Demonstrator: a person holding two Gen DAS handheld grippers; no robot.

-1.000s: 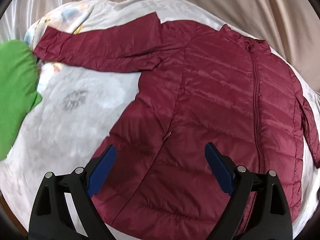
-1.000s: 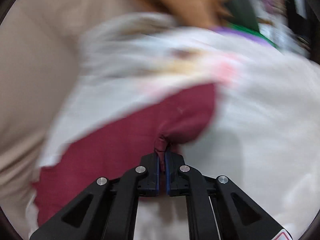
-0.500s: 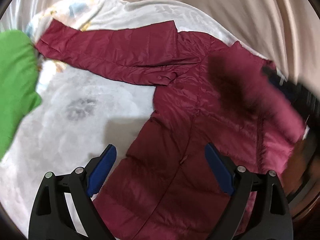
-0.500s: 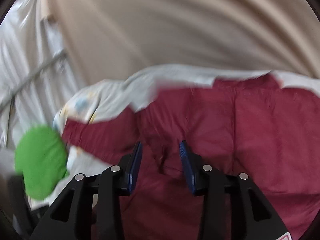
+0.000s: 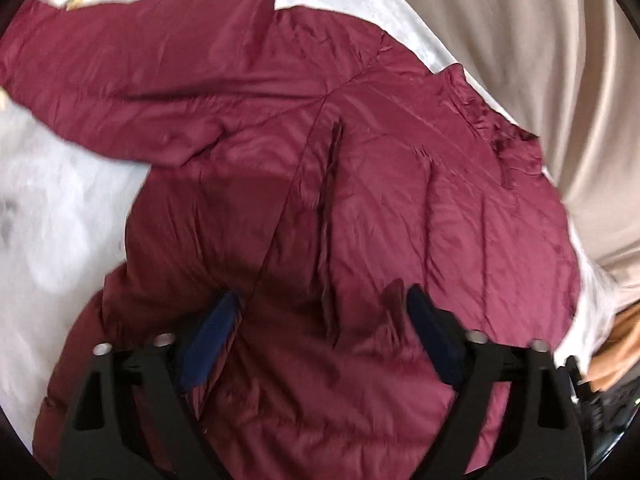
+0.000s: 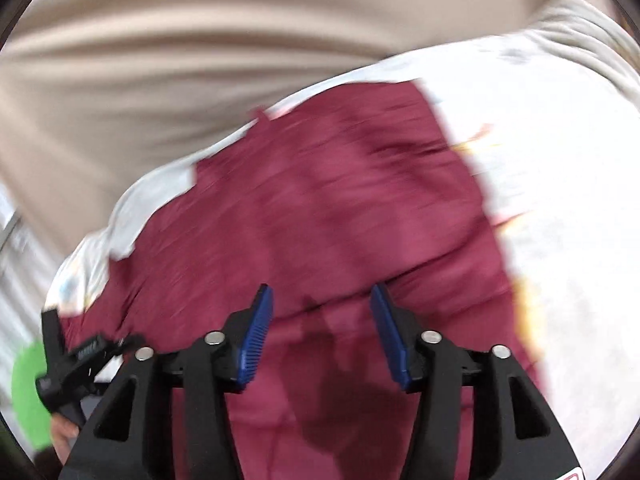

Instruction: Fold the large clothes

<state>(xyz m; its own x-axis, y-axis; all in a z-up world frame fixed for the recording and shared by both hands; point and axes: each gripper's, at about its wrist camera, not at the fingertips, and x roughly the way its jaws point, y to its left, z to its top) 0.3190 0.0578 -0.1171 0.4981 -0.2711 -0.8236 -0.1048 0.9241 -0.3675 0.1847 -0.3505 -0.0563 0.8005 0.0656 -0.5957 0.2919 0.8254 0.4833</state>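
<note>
Since the earlier frames the right gripper [image 6: 322, 330] has let go of the maroon sleeve cuff it was pinching; its blue fingers [image 6: 256, 336] have just been opening and now stand moderately apart above the fabric, pressing on nothing. Meanwhile the left gripper [image 5: 320, 334] has come down close over the maroon puffer jacket [image 5: 360, 200], and its fingers have just been closing somewhat, though they remain wide, with a bunched ridge of jacket front between them; whether they touch it is unclear. That jacket lies spread on a white floral blanket [image 5: 52, 216], one sleeve [image 5: 132, 68] stretched out to the left and the other folded across the front. Beige cloth [image 6: 200, 60] hangs behind.
</note>
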